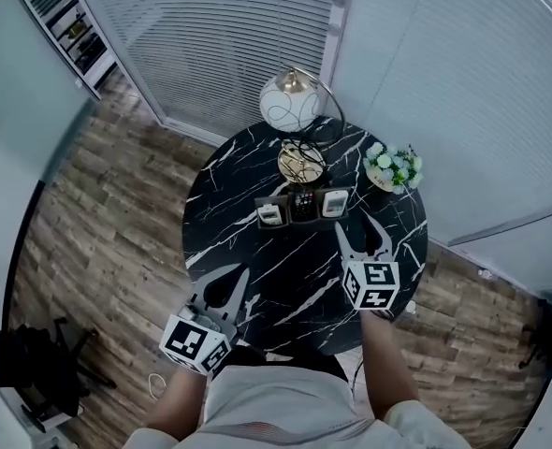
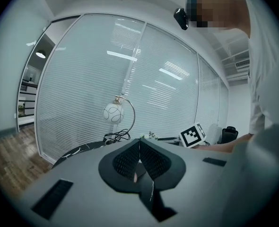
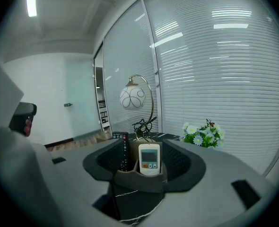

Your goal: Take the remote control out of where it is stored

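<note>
Fingers [image 3: 183, 163], right gripper [image 1: 359, 230]: spread apart, empty, aimed to straddle the white remote [image 3: 149, 159].
Left gripper [image 2: 139, 144]: jaws pressed together, empty, kept back.
White remote: upright in holder [image 3: 139, 181], just ahead of right fingertips.

An office corner: floor-to-ceiling glass partitions [image 1: 463, 82] with closed slatted blinds, grey wood-plank floor [image 1: 98, 223], a round black marble table [image 1: 248, 251] with a globe lamp [image 1: 290, 101], wall shelving [image 1: 70, 21], a black office chair [image 1: 19, 363]
</note>
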Motion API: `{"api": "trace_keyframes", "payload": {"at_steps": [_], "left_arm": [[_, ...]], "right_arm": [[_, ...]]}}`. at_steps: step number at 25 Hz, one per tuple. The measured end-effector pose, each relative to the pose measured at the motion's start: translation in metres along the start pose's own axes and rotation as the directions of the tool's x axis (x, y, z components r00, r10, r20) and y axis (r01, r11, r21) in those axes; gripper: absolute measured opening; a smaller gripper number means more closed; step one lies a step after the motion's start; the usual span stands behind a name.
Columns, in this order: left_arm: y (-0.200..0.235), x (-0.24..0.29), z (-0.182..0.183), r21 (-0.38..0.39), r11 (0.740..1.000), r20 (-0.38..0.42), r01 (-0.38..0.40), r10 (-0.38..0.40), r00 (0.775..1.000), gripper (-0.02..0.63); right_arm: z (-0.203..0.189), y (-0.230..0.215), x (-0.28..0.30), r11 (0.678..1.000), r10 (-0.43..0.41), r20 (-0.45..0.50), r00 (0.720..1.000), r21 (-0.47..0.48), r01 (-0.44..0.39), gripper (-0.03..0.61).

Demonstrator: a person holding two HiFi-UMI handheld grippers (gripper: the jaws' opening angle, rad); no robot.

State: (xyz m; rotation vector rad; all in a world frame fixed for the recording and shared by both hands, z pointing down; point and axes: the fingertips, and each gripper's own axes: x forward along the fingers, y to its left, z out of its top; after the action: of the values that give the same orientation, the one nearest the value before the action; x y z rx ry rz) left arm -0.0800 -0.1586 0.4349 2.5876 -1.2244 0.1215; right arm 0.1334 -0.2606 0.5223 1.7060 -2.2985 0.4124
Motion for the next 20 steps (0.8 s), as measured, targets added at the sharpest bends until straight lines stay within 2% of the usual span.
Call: {"api": "trace_keyframes", "payload": {"at_steps": [5,11,20], "left_arm": [[0.017,0.008,-0.013,-0.026,0.999,-0.028,-0.018,0.017,0.999,0.011],[0.031,0.011,-0.032,-0.074,0.997,-0.058,-0.037,0.032,0.998,0.011],[0.036,0.005,-0.044,-0.078,0.996,-0.090,-0.045,0.038,0.995,0.011]], "right_arm": [[-0.019,-0.007,0.042,0.998,-0.057,-0.041,0.998,0.007,0.057,0.265],[-0.042,-0.003,0.075,0.995,-0.097,-0.068,0.993,-0.044,0.095,0.282],[-0.052,-0.011,0.098,0.989,-0.139,-0.082,0.987,-0.063,0.134,0.299]]}}
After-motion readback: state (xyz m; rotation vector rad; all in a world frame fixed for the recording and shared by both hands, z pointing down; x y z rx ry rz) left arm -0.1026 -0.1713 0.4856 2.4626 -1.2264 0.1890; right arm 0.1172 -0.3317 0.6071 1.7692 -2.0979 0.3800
